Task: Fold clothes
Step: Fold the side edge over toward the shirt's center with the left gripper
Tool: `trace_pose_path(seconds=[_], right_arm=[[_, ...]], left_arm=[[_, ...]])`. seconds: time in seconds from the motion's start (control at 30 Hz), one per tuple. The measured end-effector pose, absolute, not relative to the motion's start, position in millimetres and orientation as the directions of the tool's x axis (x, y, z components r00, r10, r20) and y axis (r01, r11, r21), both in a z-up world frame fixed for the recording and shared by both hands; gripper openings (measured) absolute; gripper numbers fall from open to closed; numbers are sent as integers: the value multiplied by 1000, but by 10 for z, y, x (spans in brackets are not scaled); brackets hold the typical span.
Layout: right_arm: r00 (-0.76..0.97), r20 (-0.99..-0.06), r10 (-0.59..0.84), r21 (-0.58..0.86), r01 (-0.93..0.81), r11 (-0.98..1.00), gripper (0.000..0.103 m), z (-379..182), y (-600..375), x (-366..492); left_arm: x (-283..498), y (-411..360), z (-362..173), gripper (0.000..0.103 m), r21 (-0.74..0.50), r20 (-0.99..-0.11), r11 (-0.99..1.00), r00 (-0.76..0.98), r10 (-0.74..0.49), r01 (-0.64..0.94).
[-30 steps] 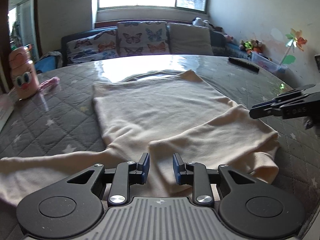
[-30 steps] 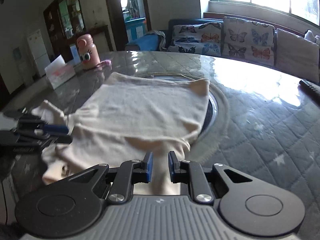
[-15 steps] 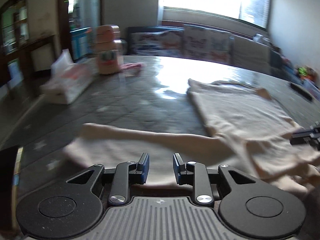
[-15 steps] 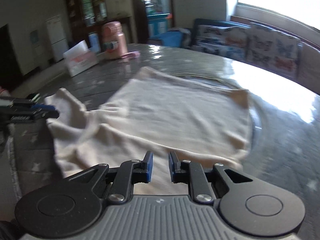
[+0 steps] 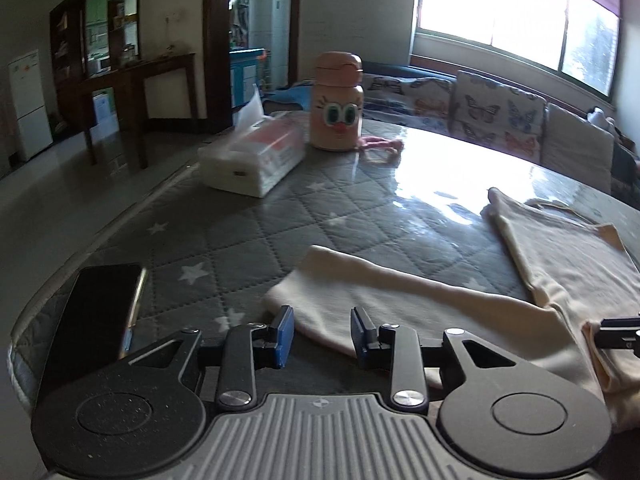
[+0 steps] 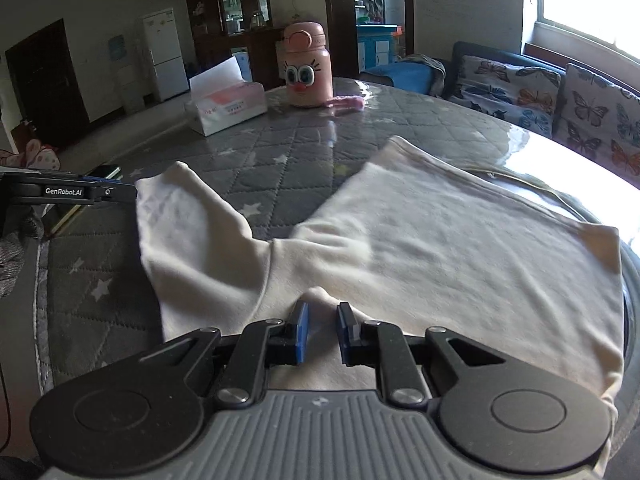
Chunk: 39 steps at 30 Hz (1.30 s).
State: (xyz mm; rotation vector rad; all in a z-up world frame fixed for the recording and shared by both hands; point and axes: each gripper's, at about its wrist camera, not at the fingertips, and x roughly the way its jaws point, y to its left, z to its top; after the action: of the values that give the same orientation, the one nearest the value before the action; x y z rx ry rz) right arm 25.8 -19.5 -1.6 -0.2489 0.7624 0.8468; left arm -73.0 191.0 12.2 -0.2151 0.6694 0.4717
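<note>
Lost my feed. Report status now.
Left gripper open at sleeve cuff. Right gripper open over cream shirt, nothing held. Phone close beside left gripper.

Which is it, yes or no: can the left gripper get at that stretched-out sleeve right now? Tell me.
Probably yes. The left gripper is open, the sleeve cuff lies flat on the table just ahead of its fingertips, and nothing lies between them; the phone sits off to the side.

Left gripper (image 6: 120, 192) side: read "GenRobot.AI" in white letters.
Tissue pack (image 6: 226, 106) front: print was too small to read.
</note>
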Motion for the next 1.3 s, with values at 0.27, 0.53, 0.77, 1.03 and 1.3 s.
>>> trace_pose_path(seconds=[0.27,0.53,0.77,1.03,1.3], right_arm=[[382,-711,591,92,-782,616,16,44,-250,69],[383,-705,597,93,-785,613,16,63,-298,-8],[388,-709,589,103,-769,631,16,41,-375,-24],[399,-699,594,105,-764,637,16,108,-456,-71],[435,-682,588,134,-716,685,16,167,-724,-55]], left_arm=[[-705,1978,67,40,-69,-655,856,671,349,-513],[-707,2072,19,38,-100,-663,829,658,357,-551],[-659,2162,-25,27,-141,-675,804,650,349,-578],[-611,2040,157,4,-183,-628,822,707,325,-540],[-455,1395,644,4,-204,-510,922,840,187,-330]])
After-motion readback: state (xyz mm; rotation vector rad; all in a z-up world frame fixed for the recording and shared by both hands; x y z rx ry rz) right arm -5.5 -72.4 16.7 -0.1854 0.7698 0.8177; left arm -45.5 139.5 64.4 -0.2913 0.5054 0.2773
